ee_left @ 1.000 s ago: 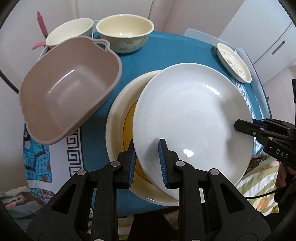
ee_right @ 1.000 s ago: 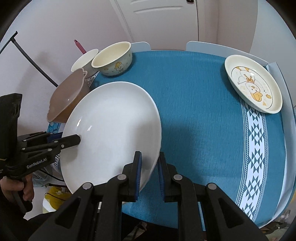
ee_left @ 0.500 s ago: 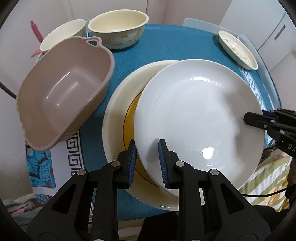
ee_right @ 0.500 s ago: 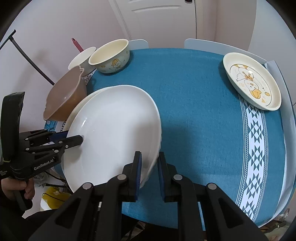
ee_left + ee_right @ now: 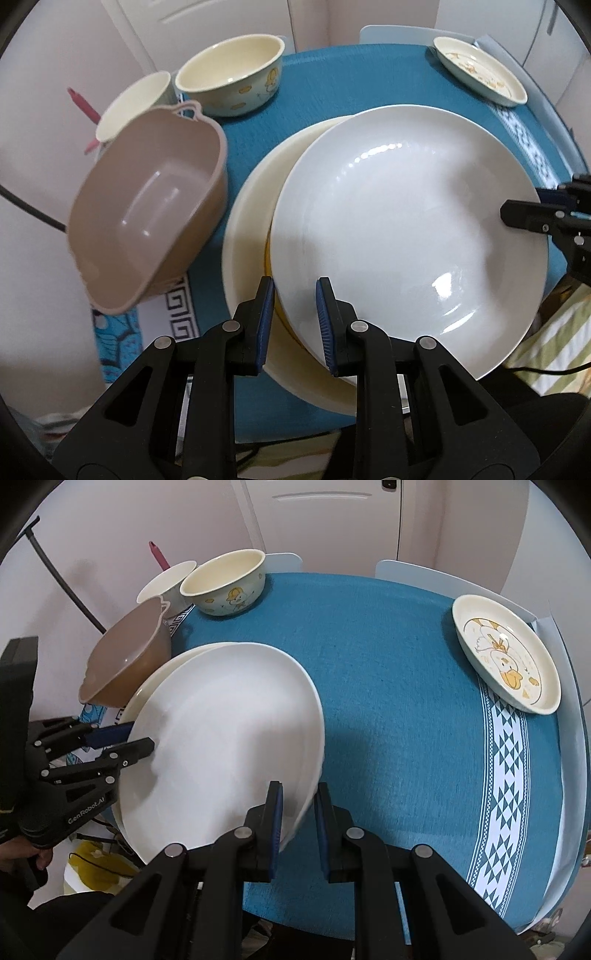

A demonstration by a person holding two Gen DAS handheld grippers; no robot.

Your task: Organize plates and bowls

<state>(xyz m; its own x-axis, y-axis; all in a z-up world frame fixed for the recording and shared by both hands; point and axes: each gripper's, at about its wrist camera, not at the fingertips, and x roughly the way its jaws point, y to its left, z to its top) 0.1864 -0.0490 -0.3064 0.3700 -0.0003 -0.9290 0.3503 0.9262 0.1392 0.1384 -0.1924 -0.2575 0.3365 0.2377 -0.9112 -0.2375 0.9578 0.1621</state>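
A large white plate [image 5: 406,229] lies over a bigger cream plate [image 5: 247,221] with a yellow centre, at the near left of the blue table. It also shows in the right wrist view [image 5: 229,738]. My left gripper [image 5: 294,325] is shut on the white plate's near rim. My right gripper [image 5: 298,825] is shut on its opposite rim. The right gripper also shows in the left wrist view [image 5: 532,218], and the left gripper in the right wrist view [image 5: 122,744].
A brown plastic basin [image 5: 147,206] sits tilted left of the plates. A cream duck bowl [image 5: 229,74] and a cream cup [image 5: 133,103] stand behind it. A small duck plate [image 5: 506,653] lies at the far right. The tablecloth [image 5: 406,720] has a white patterned band.
Both grippers have lowered the white plate and carried it left over the cream plate. The view has swung so the bowls sit further right.
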